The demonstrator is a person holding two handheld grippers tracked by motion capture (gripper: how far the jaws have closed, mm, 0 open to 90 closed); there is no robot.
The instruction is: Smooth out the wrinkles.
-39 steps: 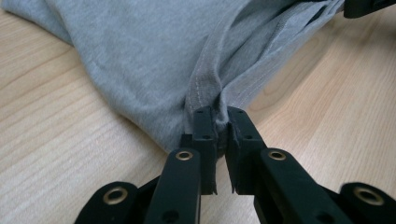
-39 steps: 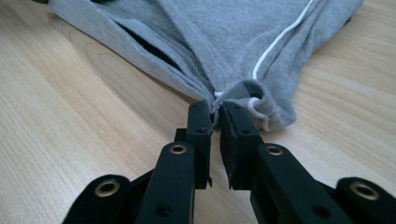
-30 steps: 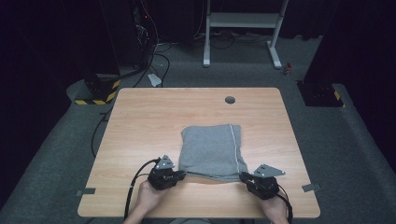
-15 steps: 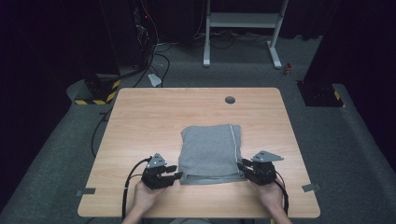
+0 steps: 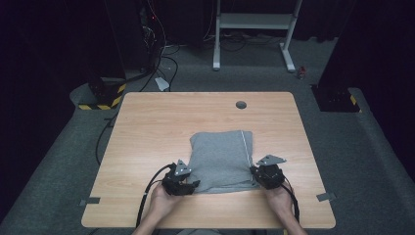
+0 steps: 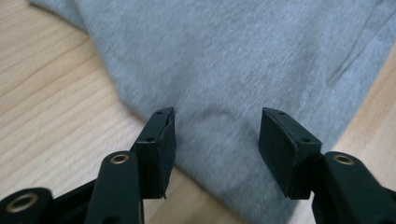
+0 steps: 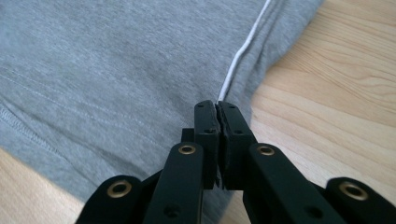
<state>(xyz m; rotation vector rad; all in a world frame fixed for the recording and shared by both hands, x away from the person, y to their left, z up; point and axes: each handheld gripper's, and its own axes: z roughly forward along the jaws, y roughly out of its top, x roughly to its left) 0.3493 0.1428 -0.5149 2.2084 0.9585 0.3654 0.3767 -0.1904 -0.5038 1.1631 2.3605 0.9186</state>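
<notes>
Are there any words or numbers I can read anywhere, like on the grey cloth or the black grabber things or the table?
None: no letters or numbers can be read.
Folded grey fabric garment: plain, with one thin white stripe, no print.
Left black two-jaw gripper and right black two-jaw gripper: brass rivets, no lettering.
Light wooden table: bare grain, no label.
Yellow-and-black striped base on the floor: warning stripes, no words.
</notes>
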